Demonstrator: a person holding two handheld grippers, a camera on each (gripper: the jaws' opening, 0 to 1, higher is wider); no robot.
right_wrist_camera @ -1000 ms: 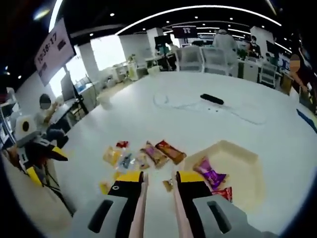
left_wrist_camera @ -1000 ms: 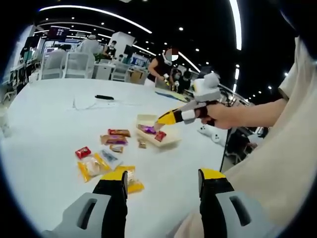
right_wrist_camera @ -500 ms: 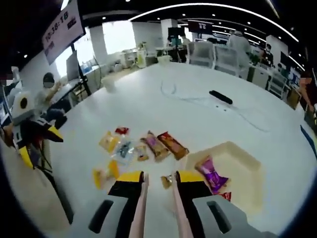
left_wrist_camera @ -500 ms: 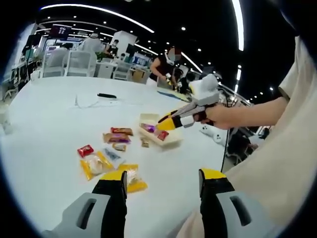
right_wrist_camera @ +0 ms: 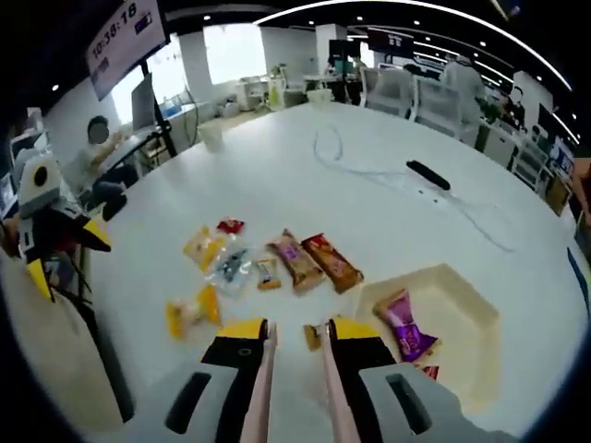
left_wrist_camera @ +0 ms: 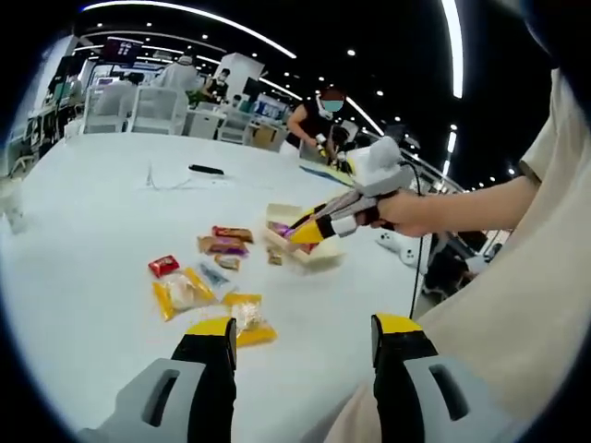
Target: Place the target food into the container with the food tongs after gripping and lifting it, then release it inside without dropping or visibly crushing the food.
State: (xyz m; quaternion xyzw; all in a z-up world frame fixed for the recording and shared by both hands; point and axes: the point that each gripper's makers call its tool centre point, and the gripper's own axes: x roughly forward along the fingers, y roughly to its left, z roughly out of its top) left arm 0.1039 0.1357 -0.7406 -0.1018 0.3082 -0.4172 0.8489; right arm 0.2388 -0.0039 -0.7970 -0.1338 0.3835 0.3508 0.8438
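Left gripper view: the left gripper (left_wrist_camera: 303,343) stands with its yellow-tipped jaws wide apart and nothing between them, above the white worktop (left_wrist_camera: 83,212). Wrapped snacks lie scattered there – a red packet (left_wrist_camera: 163,266) and a yellow packet (left_wrist_camera: 178,293) among them. Beyond sits the shallow cream tray (left_wrist_camera: 300,247); the right gripper (left_wrist_camera: 309,228), held in a hand (left_wrist_camera: 413,209), hovers over it.

Right gripper view: the right gripper (right_wrist_camera: 296,334) has its jaws nearly together, with nothing seen between them, just beside the tray (right_wrist_camera: 462,309). A purple-wrapped snack (right_wrist_camera: 408,325) lies inside the tray – a brown-orange bar (right_wrist_camera: 331,262) rests on the worktop near it.
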